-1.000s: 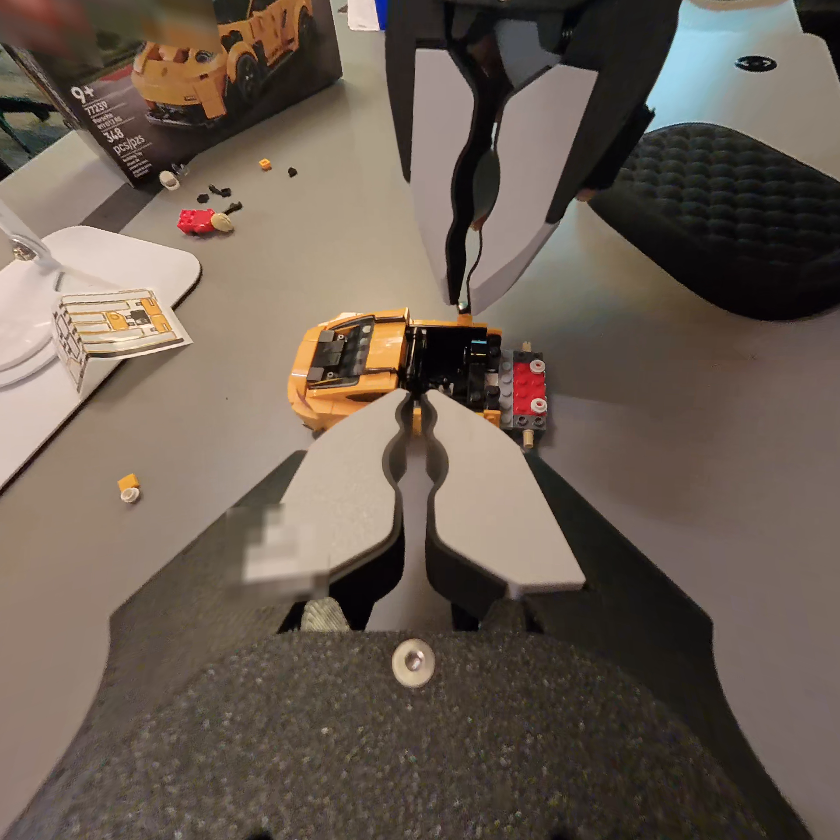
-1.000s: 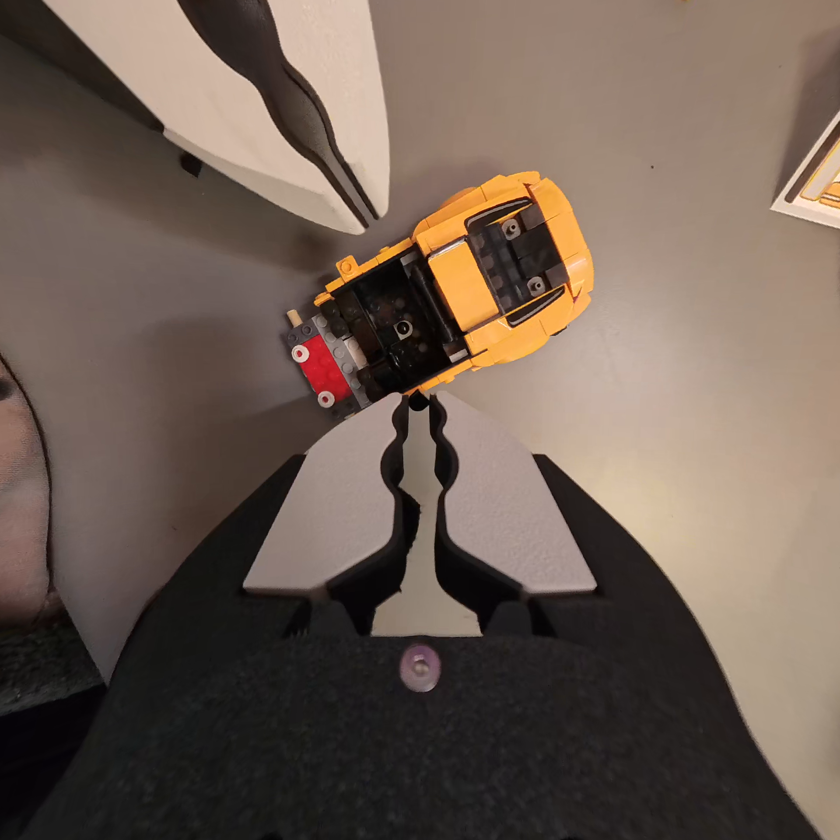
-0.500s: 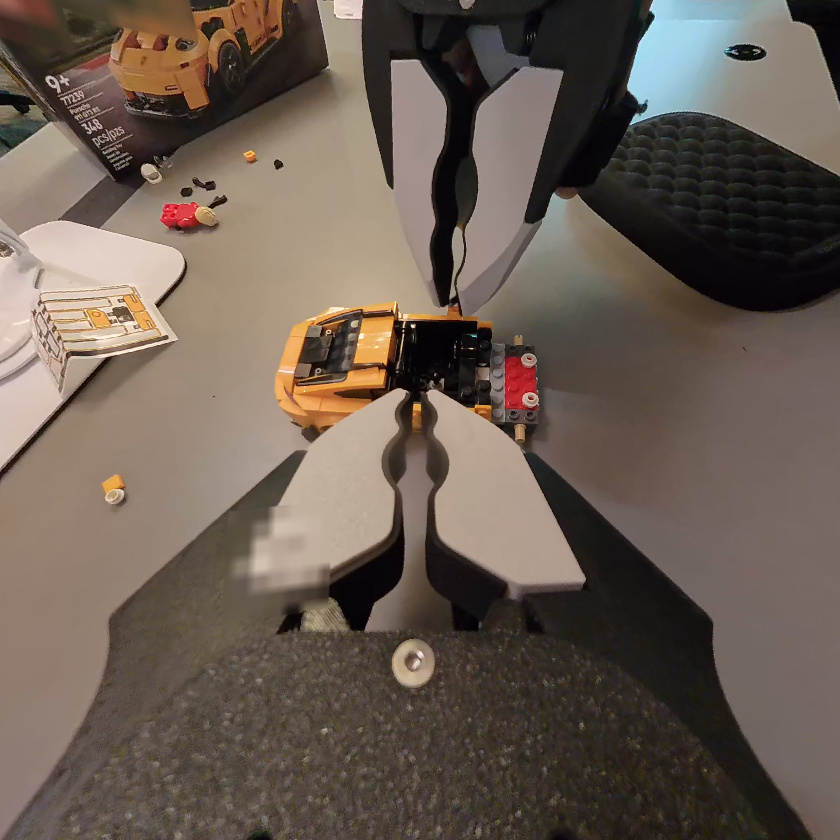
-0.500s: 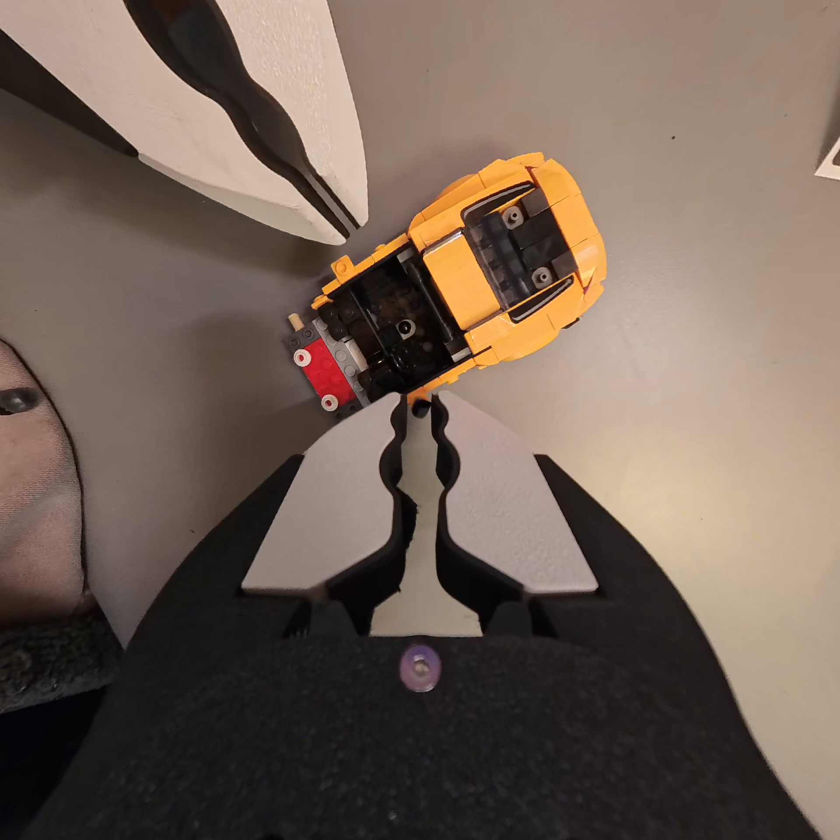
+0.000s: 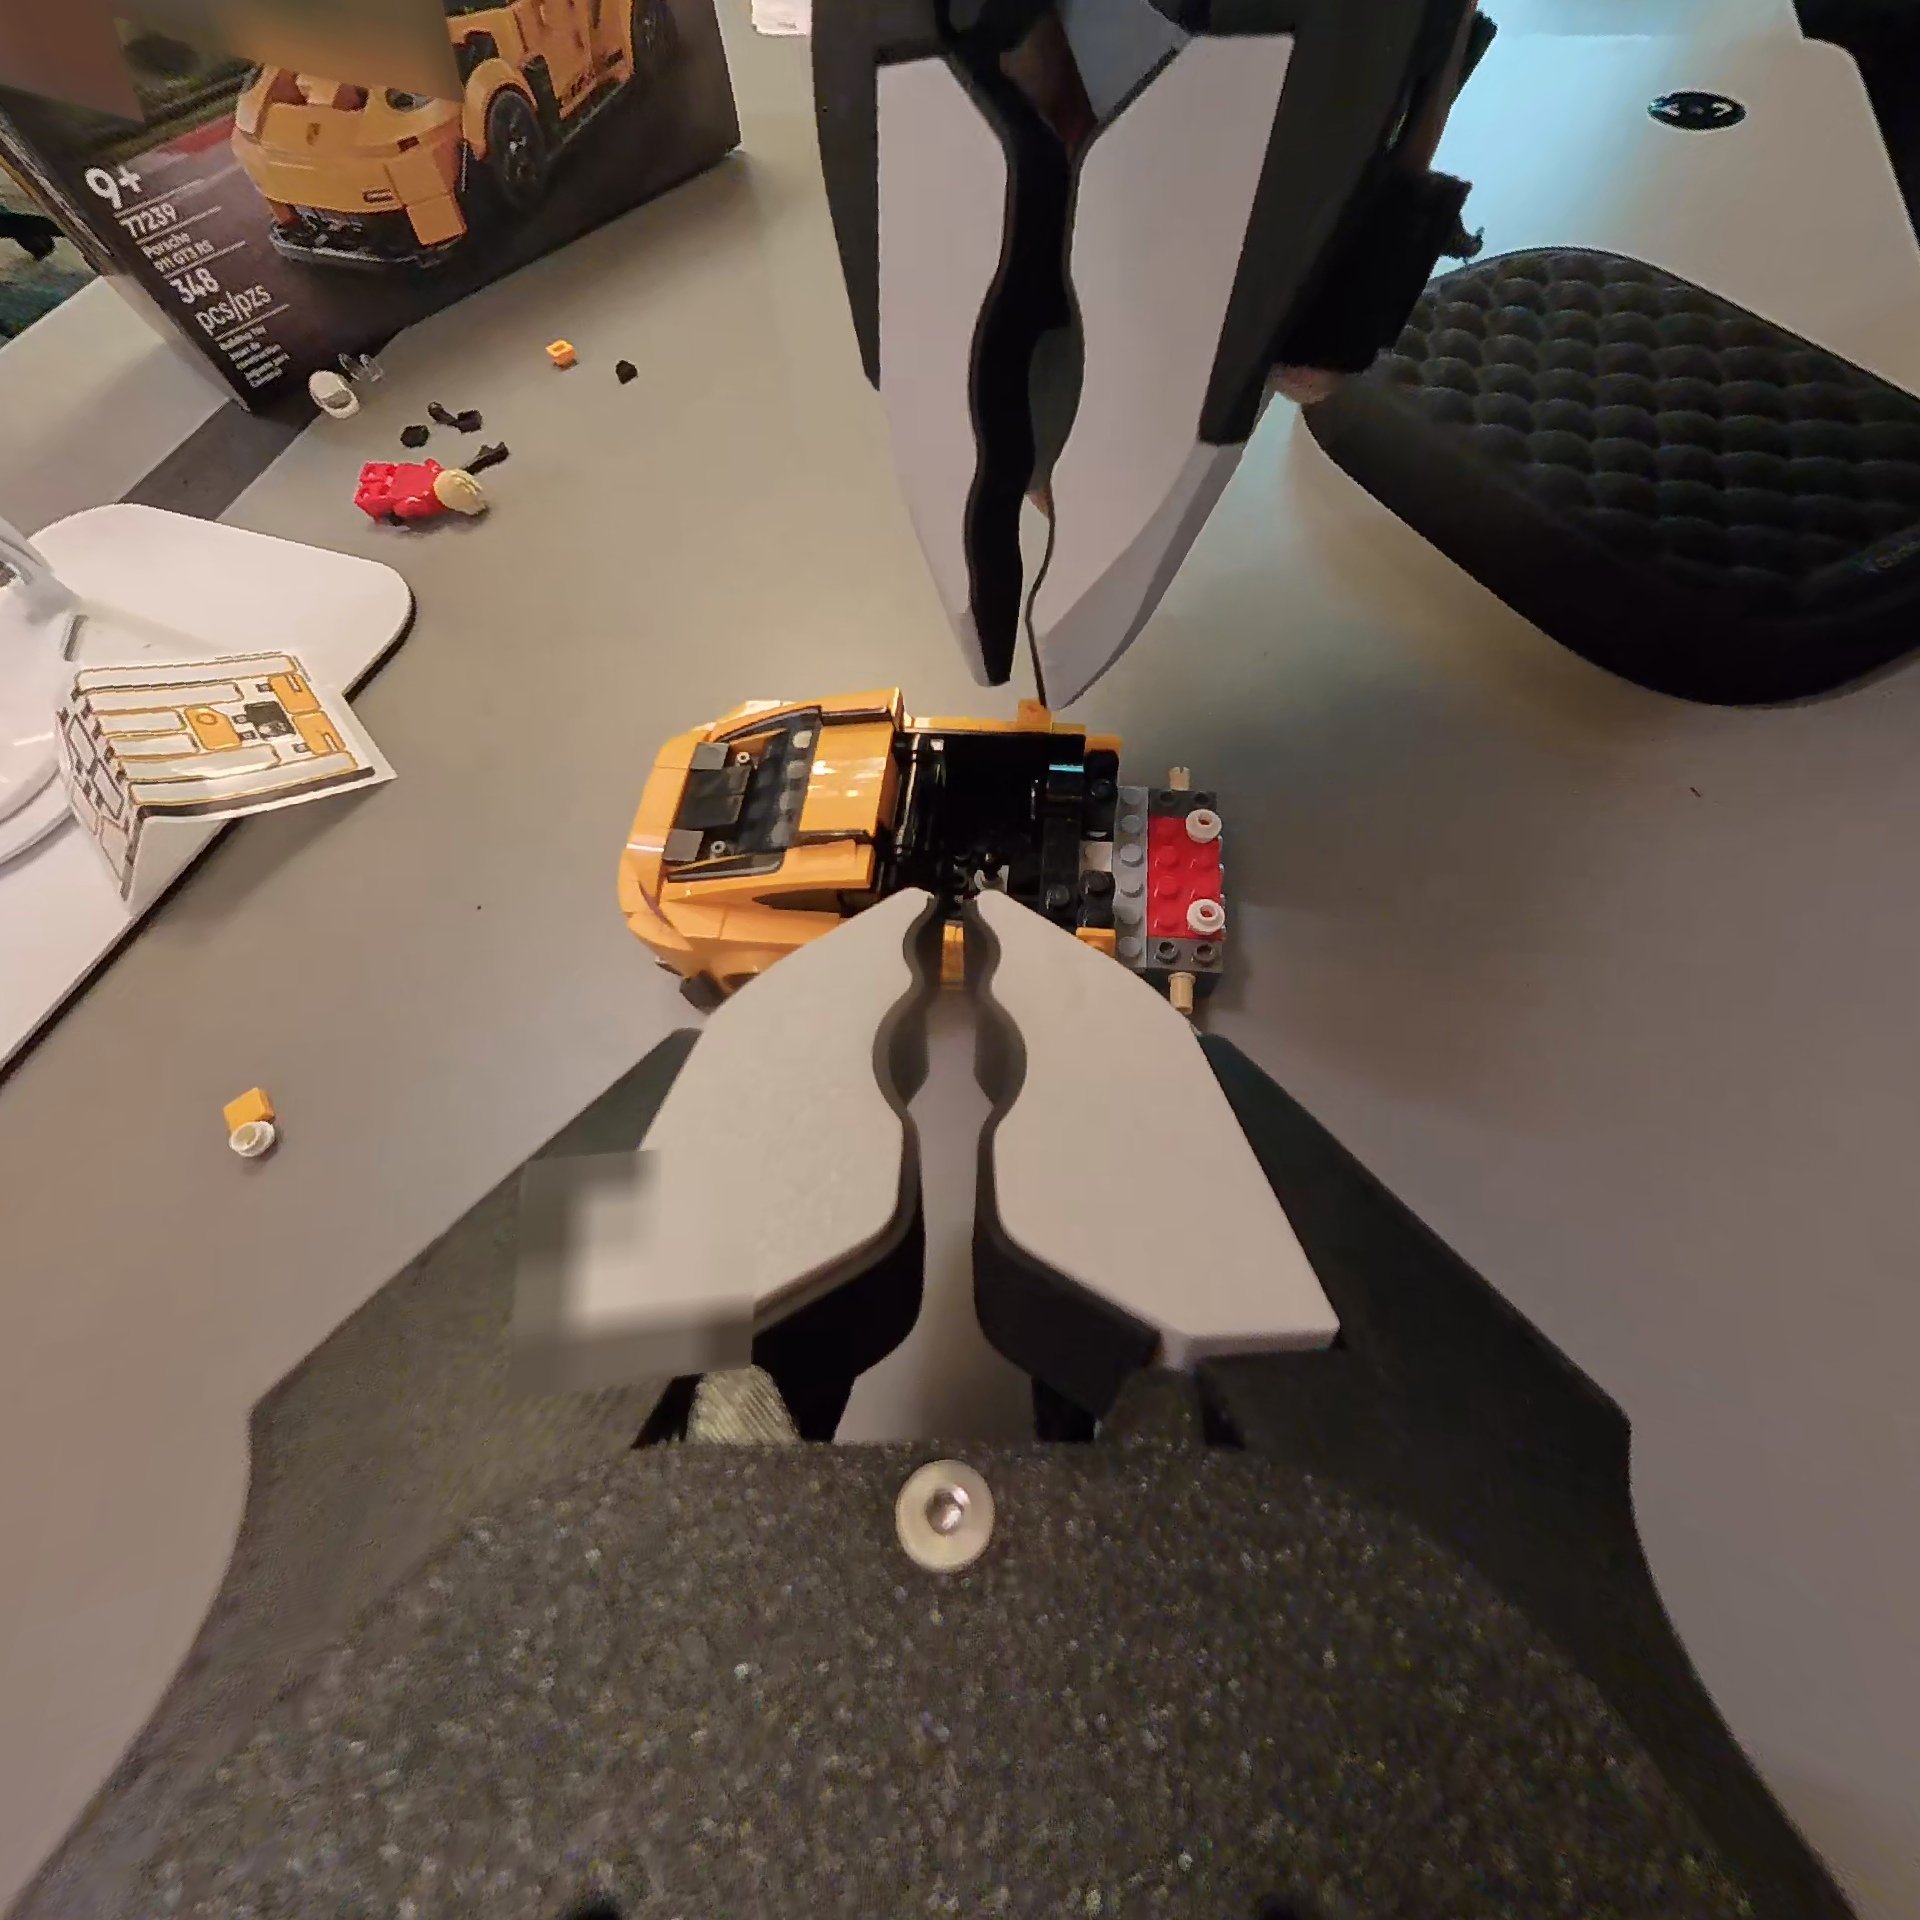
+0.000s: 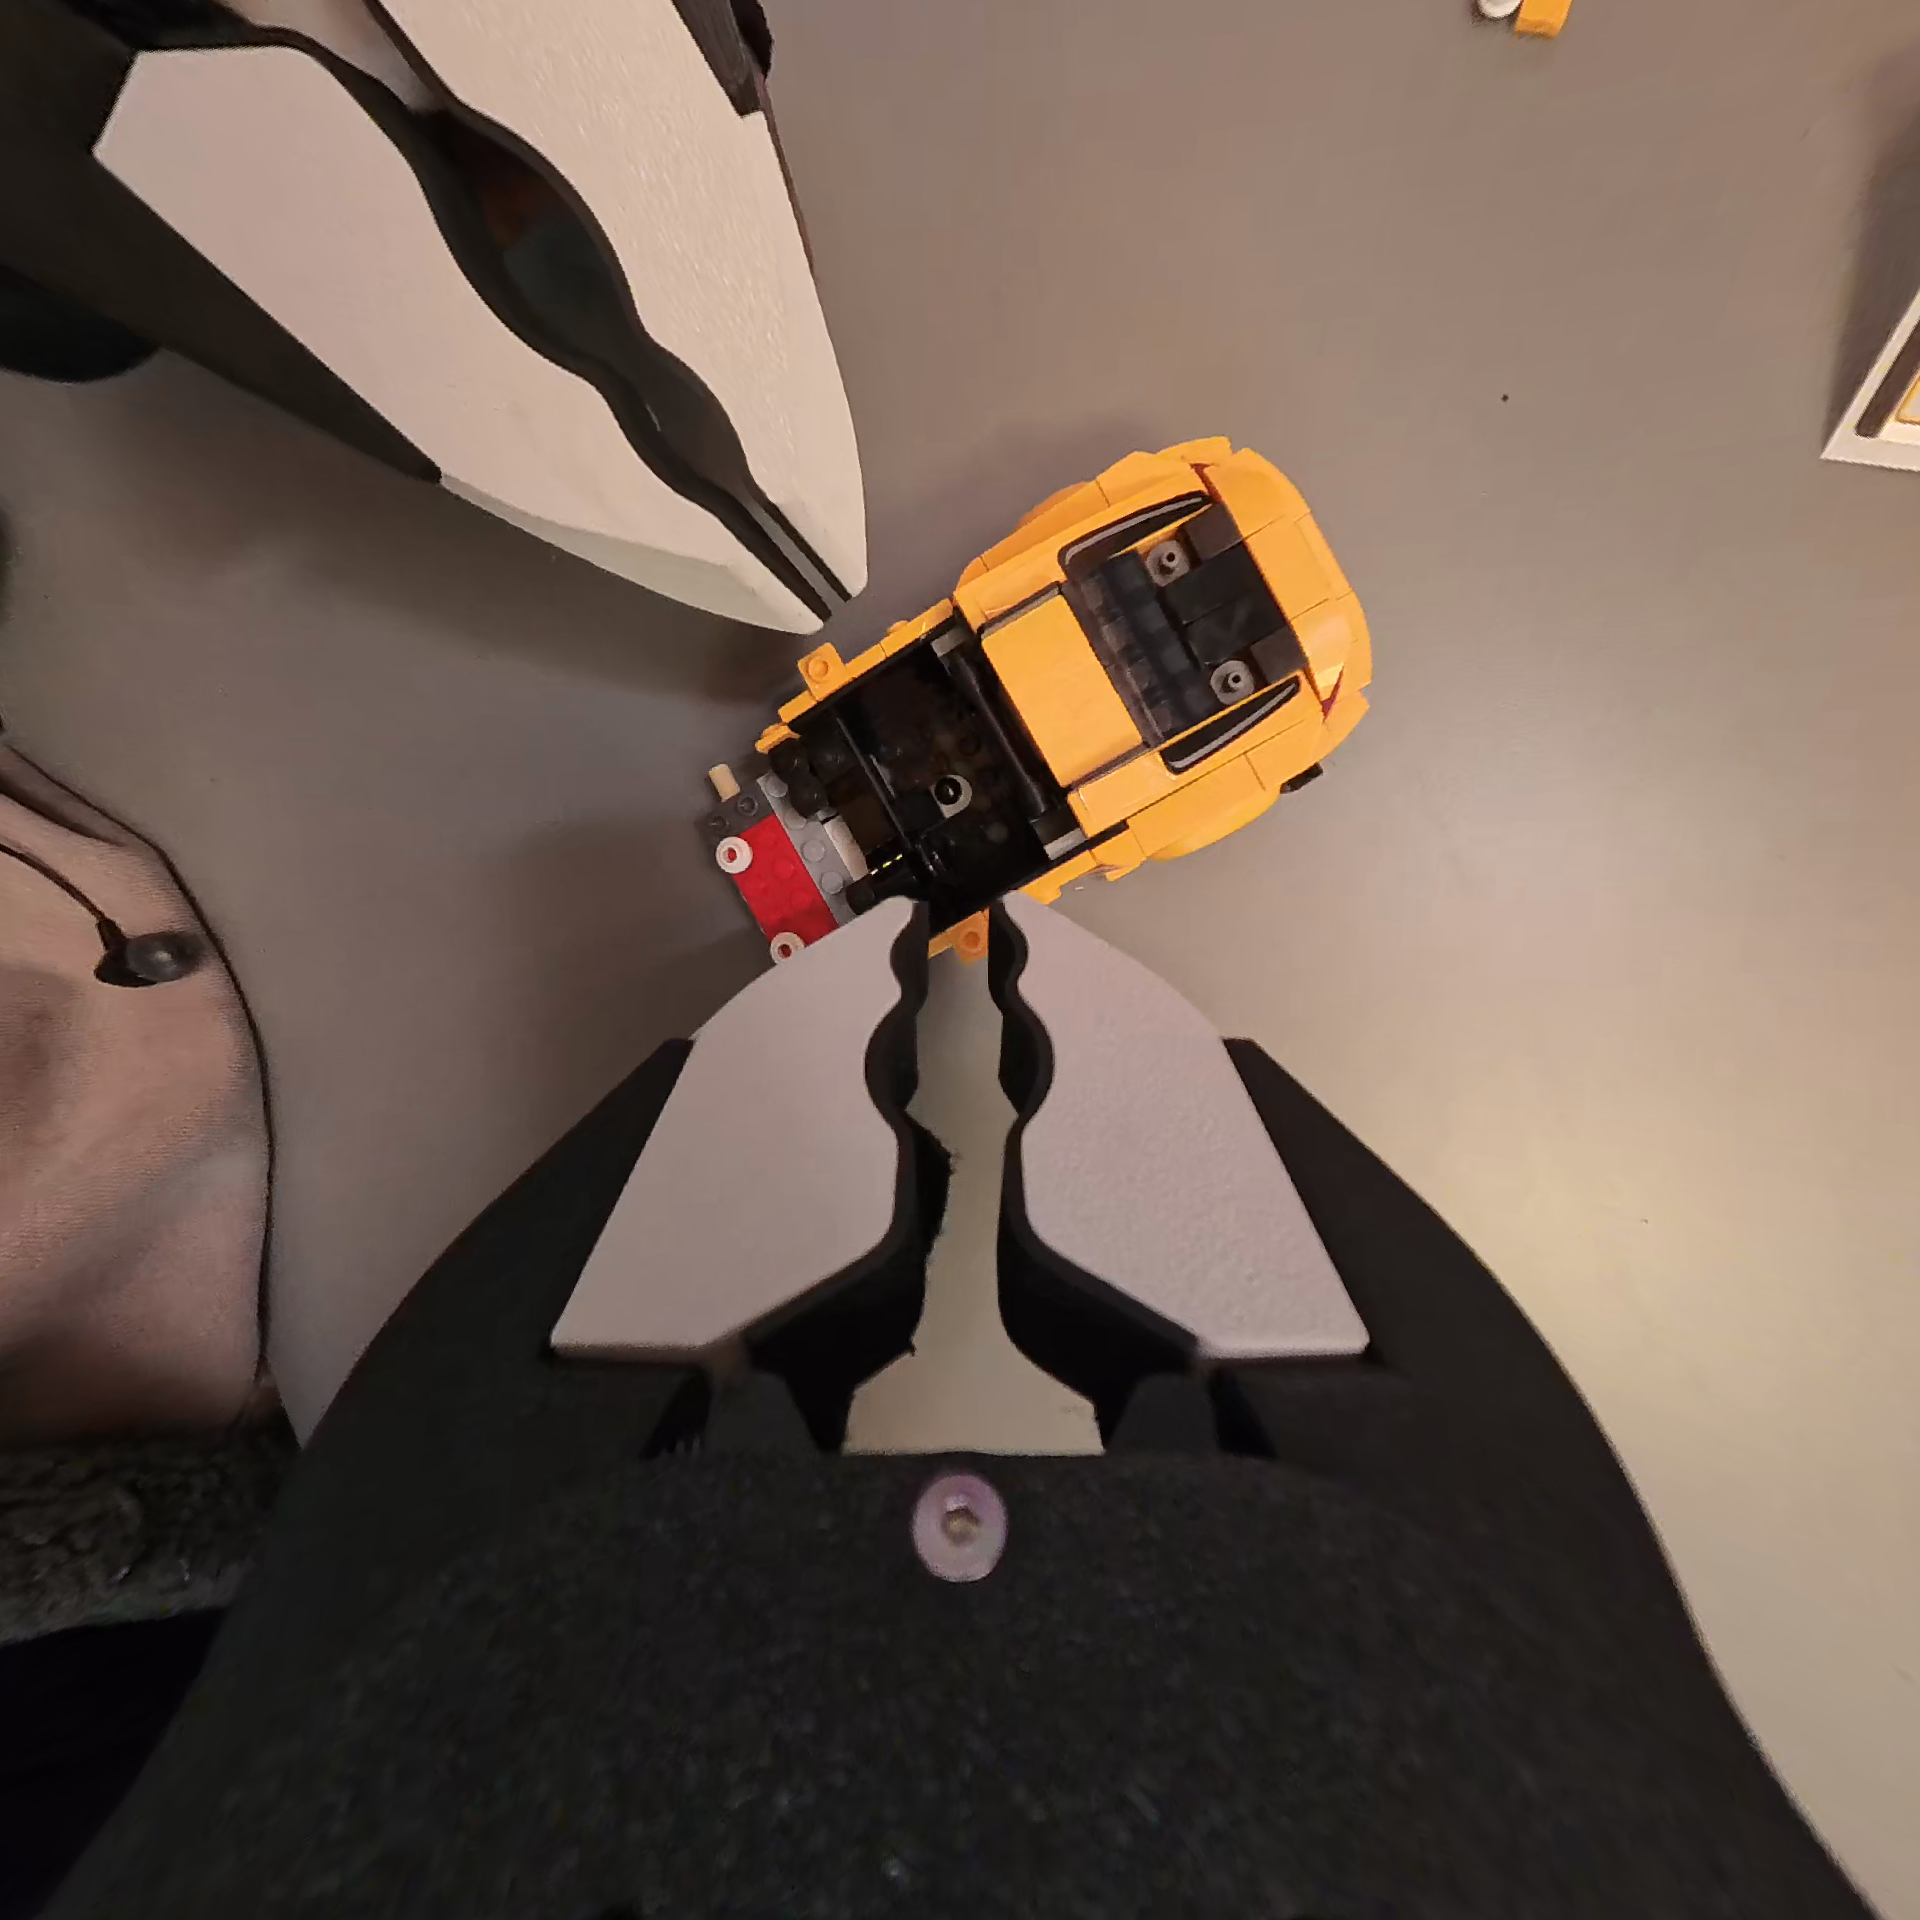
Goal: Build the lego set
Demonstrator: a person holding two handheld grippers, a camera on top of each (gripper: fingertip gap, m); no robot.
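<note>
Right wrist view: roofless orange brick car (image 6: 1049, 686); right jaws pinch its side stud (image 6: 971, 940), left jaws clenched.

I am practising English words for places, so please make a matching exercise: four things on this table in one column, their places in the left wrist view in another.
Things:
1 toy car
2 sticker sheet
3 box
4 black pad

Places:
a upper right
b upper left, standing
c centre
d left, lying flat

Pairs: 1-c; 2-d; 3-b; 4-a
</note>
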